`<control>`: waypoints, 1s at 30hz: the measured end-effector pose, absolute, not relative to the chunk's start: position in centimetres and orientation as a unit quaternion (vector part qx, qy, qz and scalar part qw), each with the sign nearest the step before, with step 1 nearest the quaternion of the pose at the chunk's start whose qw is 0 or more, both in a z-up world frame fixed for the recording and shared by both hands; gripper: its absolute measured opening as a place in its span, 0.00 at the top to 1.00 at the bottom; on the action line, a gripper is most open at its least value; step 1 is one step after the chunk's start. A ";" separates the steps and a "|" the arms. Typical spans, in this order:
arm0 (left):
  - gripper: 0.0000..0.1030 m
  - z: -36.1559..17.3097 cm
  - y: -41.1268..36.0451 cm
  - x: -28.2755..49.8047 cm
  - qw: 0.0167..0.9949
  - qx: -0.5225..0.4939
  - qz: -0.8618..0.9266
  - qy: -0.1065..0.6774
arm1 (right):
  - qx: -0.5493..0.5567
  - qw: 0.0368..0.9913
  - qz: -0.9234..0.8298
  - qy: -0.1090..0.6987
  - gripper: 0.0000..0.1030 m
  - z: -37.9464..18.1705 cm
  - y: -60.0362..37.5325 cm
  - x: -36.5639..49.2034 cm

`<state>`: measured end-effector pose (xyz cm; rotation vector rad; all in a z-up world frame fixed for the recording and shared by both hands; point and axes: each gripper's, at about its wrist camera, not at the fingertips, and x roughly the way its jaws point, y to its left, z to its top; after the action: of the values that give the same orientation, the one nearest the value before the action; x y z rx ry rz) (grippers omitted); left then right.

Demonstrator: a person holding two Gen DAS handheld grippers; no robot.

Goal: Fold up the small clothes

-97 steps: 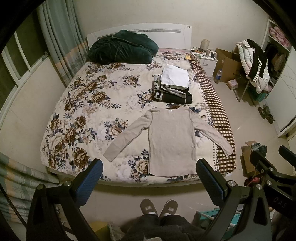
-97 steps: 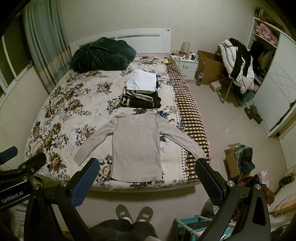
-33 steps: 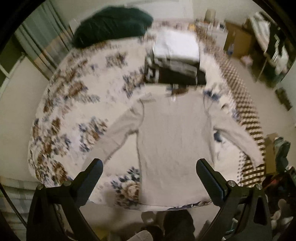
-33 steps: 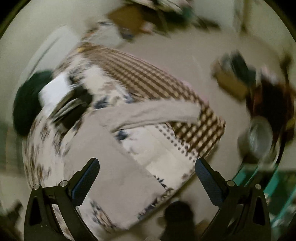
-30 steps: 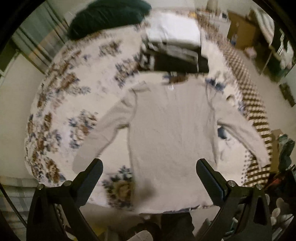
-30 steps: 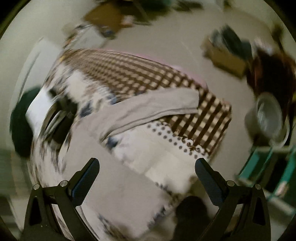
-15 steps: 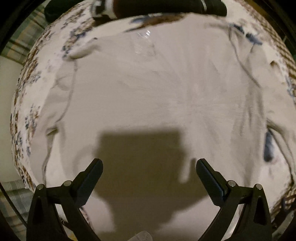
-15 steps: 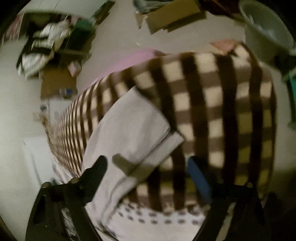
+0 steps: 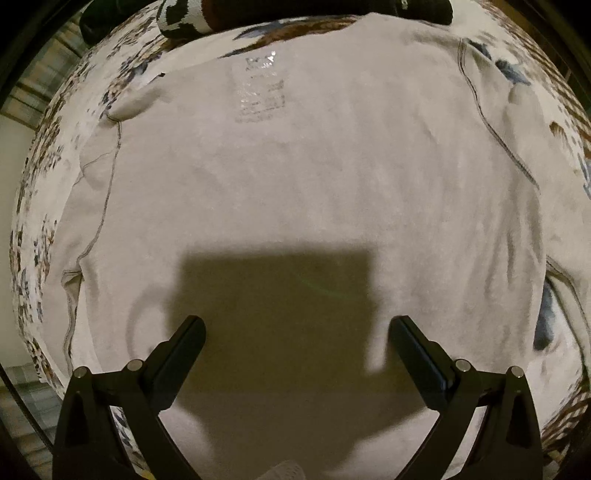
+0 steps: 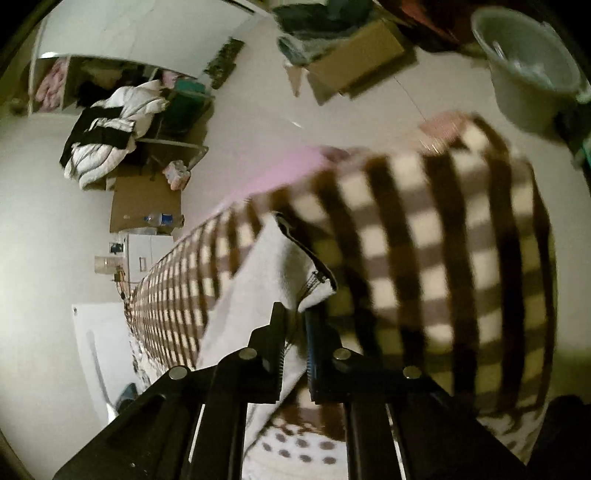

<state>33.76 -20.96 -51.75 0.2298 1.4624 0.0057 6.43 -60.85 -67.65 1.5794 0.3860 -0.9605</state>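
Note:
A beige long-sleeved top (image 9: 295, 173) lies flat on the floral bedspread (image 9: 40, 206) and fills the left wrist view, neck label toward the top. My left gripper (image 9: 295, 332) is open just above the middle of its body, casting a square shadow. In the right wrist view my right gripper (image 10: 295, 314) is shut on the cuff of the top's right sleeve (image 10: 273, 269), which lies on the brown checked blanket (image 10: 424, 258) at the bed's edge.
A stack of folded dark and patterned clothes (image 9: 303, 11) lies just beyond the top's neckline. Past the bed's side are a cardboard box (image 10: 354, 55), a grey bucket (image 10: 528, 70), a chair heaped with clothes (image 10: 110, 133) and a white nightstand (image 10: 147, 254).
My right gripper has closed on the sleeve cuff; half a second ago it was open around it. My left gripper has dropped slightly closer to the top's body.

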 end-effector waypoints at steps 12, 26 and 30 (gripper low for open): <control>0.00 -48.1 -15.2 34.5 0.764 0.060 0.015 0.642 | 0.526 0.737 -0.342 0.251 0.91 -53.4 -56.2 17.8; 0.00 -49.1 -0.6 35.0 0.753 -0.021 0.130 0.645 | 0.341 0.839 -0.042 0.421 0.92 -52.5 -25.9 42.5; 0.00 -49.2 3.1 34.3 0.745 -0.047 0.162 0.645 | 0.275 0.842 0.004 0.465 0.92 -55.2 -18.0 45.9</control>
<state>34.29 3.11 -49.16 -0.1035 1.4122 0.3536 45.86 -18.02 -55.17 0.5819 0.9818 0.0076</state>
